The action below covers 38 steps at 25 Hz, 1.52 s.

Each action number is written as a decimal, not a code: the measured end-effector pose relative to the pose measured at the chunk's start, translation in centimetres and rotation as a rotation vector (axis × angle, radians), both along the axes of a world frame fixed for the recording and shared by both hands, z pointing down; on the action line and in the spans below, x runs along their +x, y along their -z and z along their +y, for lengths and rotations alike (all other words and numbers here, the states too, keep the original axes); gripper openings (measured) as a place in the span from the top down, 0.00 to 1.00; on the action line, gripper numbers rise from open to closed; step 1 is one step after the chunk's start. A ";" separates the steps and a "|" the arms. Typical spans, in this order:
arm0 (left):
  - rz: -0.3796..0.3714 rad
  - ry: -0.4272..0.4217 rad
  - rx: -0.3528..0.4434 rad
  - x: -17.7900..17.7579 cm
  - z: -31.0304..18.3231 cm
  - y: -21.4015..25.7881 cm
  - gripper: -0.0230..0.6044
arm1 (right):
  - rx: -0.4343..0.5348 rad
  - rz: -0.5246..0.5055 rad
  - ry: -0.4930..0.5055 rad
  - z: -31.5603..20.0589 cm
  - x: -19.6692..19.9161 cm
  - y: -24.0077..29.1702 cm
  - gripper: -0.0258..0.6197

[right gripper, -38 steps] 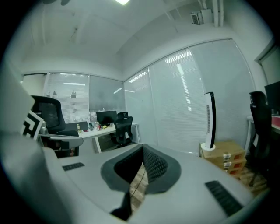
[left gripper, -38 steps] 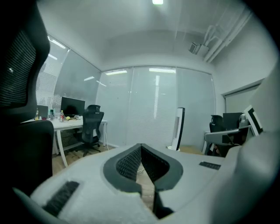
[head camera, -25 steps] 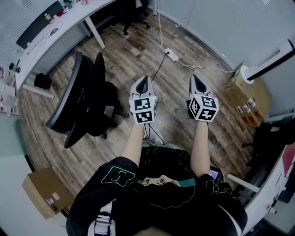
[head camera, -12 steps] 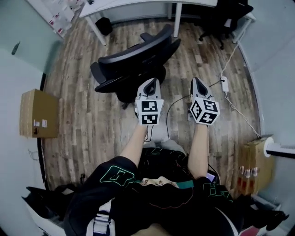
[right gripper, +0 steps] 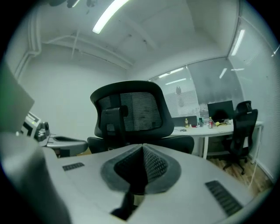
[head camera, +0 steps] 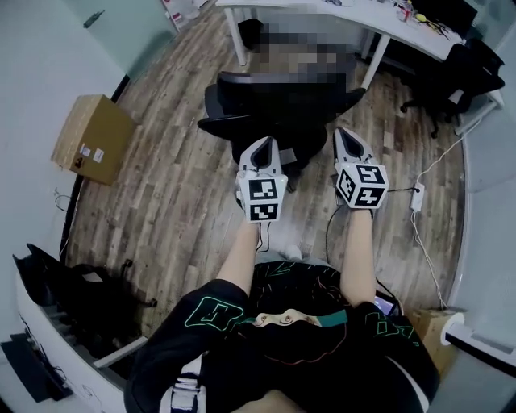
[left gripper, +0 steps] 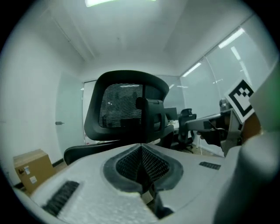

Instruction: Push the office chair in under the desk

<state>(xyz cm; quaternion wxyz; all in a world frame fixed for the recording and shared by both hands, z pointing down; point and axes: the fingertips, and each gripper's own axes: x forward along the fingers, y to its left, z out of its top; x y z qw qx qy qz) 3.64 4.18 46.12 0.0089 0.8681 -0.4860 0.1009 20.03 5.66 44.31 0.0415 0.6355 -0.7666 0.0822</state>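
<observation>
left hand-held gripper [head camera: 260, 147] and right hand-held gripper [head camera: 348, 137], both pressed together and empty, hover mid-frame just below the office chair [head camera: 238, 109], which stands upper centre before the counter [head camera: 355, 10].

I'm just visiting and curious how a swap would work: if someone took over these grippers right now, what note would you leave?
Left gripper: shut, empty.
Right gripper: shut, empty.
Both point at the office chair backrest, apparently short of touching it.
The chair stands out from the desk, its back toward you.
Done: lined up only, nothing pushed yet.
Left: press the backrest and roll the chair under the desk.
</observation>
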 end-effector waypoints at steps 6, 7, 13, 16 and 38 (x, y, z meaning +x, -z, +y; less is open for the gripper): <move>-0.071 0.056 0.033 -0.9 0.1 0.4 0.95 | -0.003 0.009 0.118 -2.4 -1.9 0.0 0.95; -0.086 0.069 0.048 -1.2 -0.2 0.7 0.95 | 0.005 0.014 0.124 -3.0 -2.0 0.3 0.95; -0.191 0.082 0.110 -2.1 -1.8 1.7 0.95 | 0.044 0.135 0.208 -5.0 -2.8 1.7 0.93; -0.243 0.049 0.139 -1.5 -2.6 2.1 0.95 | 0.045 0.271 0.310 -5.7 -3.8 2.3 0.90; -1.177 -0.278 0.264 0.7 -8.4 -0.6 0.62 | -0.109 1.397 0.744 -9.3 -5.8 -2.9 0.56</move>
